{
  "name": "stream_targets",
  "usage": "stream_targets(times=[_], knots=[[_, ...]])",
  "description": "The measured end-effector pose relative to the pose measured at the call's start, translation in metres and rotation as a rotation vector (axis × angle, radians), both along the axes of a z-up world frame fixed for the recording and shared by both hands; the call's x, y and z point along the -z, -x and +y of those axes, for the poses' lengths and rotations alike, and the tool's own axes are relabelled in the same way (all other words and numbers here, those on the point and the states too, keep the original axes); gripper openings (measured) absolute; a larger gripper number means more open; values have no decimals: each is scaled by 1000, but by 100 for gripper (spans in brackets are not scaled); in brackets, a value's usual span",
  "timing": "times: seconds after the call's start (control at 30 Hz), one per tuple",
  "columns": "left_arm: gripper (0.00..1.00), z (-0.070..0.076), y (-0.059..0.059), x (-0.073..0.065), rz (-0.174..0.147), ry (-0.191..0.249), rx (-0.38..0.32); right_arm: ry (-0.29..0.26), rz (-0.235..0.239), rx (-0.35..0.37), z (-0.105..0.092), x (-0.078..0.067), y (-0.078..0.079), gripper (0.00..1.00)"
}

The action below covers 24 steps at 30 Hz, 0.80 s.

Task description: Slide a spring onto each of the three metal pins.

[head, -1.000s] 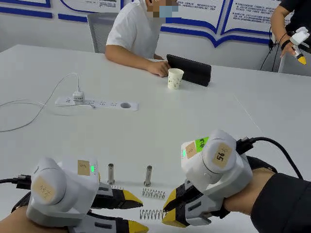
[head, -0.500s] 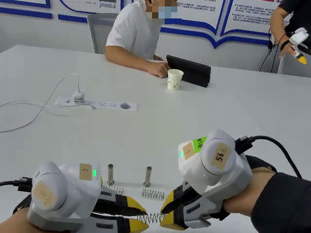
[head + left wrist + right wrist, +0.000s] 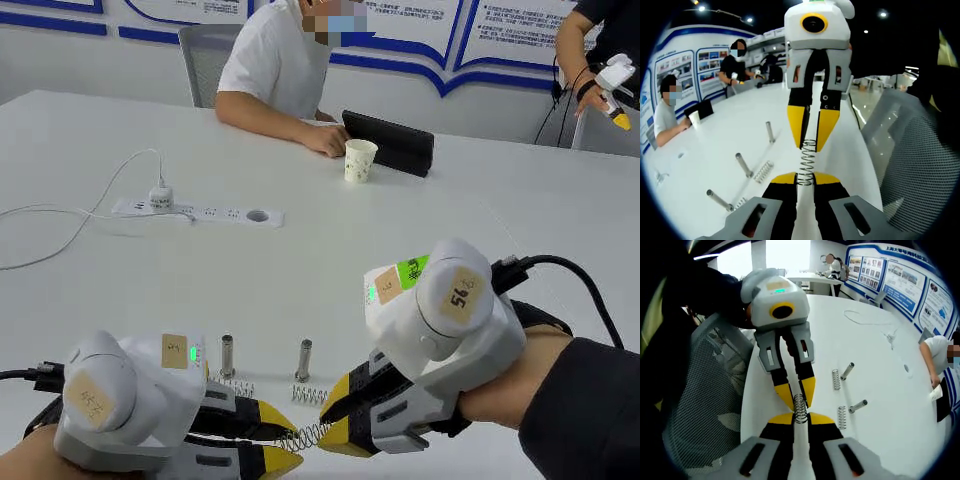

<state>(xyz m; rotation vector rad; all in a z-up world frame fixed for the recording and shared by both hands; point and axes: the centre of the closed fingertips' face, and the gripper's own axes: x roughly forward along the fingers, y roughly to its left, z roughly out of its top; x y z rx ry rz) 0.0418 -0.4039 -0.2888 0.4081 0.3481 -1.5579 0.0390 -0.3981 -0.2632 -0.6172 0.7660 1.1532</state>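
Observation:
One spring (image 3: 305, 436) hangs in the air between my two grippers, each shut on one end. In the left gripper view my left gripper (image 3: 806, 178) pinches its near end and the right gripper (image 3: 809, 142) clamps the far end of the spring (image 3: 807, 159). The right gripper view mirrors this, with my right gripper (image 3: 801, 419) facing the left gripper (image 3: 797, 390). Three bare metal pins (image 3: 744, 165) stand upright on the white table. Two more springs lie beside the pins, one (image 3: 237, 388) on the left and one (image 3: 310, 395) on the right.
A white power strip (image 3: 200, 213) with its cable lies mid-table. Farther back are a paper cup (image 3: 360, 161) and a black case (image 3: 392, 144), next to a seated person. A mesh chair (image 3: 910, 165) stands at the table's near edge.
The spring that lay on the table is now lifted between both grippers. My left gripper closed on its left end, and the right gripper rose and tilted with the other end.

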Motion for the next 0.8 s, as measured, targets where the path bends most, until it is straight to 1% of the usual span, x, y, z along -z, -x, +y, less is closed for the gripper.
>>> stream_targets(times=[0.13,0.47,0.63,0.8], knots=[[12,0,0,0,-2,1,1,-14,-7,-3,4,-4,-1,11],[11,-2,1,-1,-9,6,10,-24,-26,-19,14,-12,-3,11],[11,-3,2,-2,-15,10,11,-29,-35,-28,19,-14,-3,11],[11,-3,2,-1,-21,9,13,-27,-33,-31,19,-13,-3,12]])
